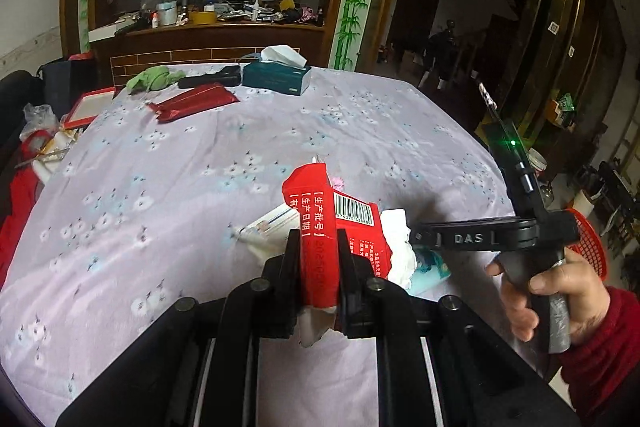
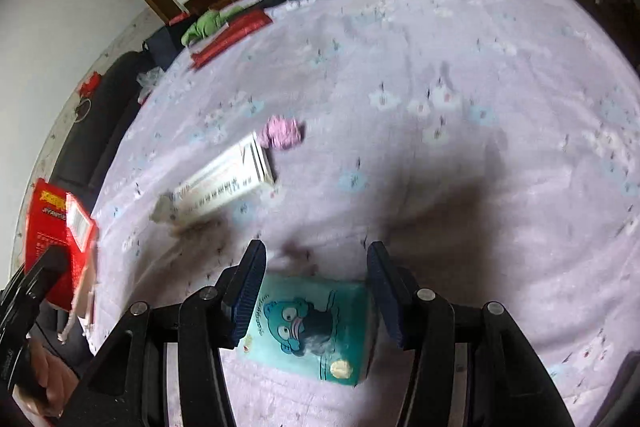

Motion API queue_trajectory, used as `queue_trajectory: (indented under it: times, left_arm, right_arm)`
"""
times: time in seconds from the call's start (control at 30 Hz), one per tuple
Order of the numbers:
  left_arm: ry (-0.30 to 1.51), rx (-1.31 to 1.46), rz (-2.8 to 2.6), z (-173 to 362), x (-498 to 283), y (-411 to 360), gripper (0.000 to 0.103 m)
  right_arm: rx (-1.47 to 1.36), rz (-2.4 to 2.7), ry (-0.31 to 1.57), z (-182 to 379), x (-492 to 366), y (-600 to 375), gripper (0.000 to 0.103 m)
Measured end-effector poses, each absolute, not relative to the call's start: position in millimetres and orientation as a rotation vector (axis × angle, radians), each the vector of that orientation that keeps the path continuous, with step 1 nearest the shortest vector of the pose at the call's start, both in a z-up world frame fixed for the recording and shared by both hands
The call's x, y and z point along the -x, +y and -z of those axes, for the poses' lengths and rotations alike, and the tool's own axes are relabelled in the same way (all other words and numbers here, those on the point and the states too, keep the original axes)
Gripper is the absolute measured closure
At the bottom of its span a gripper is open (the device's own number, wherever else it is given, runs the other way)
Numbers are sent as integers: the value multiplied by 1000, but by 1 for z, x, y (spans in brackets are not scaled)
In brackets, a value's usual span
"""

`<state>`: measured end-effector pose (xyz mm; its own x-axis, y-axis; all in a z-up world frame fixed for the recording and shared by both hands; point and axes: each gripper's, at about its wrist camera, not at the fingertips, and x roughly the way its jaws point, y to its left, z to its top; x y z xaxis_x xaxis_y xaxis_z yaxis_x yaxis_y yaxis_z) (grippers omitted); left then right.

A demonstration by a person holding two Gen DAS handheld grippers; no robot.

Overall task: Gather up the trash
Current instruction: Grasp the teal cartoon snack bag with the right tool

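Our left gripper [image 1: 319, 247] clamps the red carton [image 1: 338, 227]; our right gripper [image 2: 316, 267] gapes above the tissue pack [image 2: 312, 327], white box [image 2: 224, 183] nearby, bedspread [image 2: 480, 67] beyond mostly bare.

Torn glossy red paper packet [image 1: 340, 223], matt flowered cloth bedspread [image 1: 200, 155] (slightly creased), shiny teal plastic tissue pack [image 2: 316, 327]

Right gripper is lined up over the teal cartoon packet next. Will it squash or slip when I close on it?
The teal cartoon packet looks like a soft film pack, so it will probably give under the pads rather than hold shape. Its glossy wrap may slip a little. It lies flat on the bedspread between the open jaws of the right gripper, so tipping or rolling seems unlikely.
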<state>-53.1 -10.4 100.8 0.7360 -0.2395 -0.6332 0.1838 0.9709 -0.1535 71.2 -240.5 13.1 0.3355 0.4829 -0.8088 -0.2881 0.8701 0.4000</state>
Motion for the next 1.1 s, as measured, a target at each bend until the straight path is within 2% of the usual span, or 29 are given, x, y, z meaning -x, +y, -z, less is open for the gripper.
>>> queue_trajectory:
  times: [0.23, 0.33, 0.43, 0.57, 0.6, 0.67, 0.73, 0.83, 1.1]
  left_arm:
    - [700, 124, 221, -93, 64, 9, 89]
    - [705, 141, 219, -87, 64, 12, 89]
    - [704, 142, 196, -85, 67, 12, 89]
    - [691, 142, 179, -88, 76, 17, 89]
    - [688, 142, 178, -89, 78, 18, 89]
    - [679, 139, 179, -91, 82, 17, 89]
    - [674, 125, 181, -92, 85, 14, 89]
    - [670, 124, 195, -92, 88, 8, 89]
    - [657, 93, 254, -94, 100, -18, 89]
  right_arm:
    - [-171, -680, 1227, -9, -8, -231, 45]
    - [-57, -672, 1179, -17, 11, -217, 39]
    - [7, -633, 1129, -20, 11, -205, 24]
    - [43, -612, 1115, -14, 11, -185, 24]
    - [65, -601, 1108, -15, 13, -183, 26]
    - [137, -556, 1086, -12, 20, -173, 51]
    - [170, -530, 1067, -11, 26, -171, 53]
    - [189, -502, 1043, -13, 35, -176, 67]
    - [69, -427, 913, -43, 74, -220, 69]
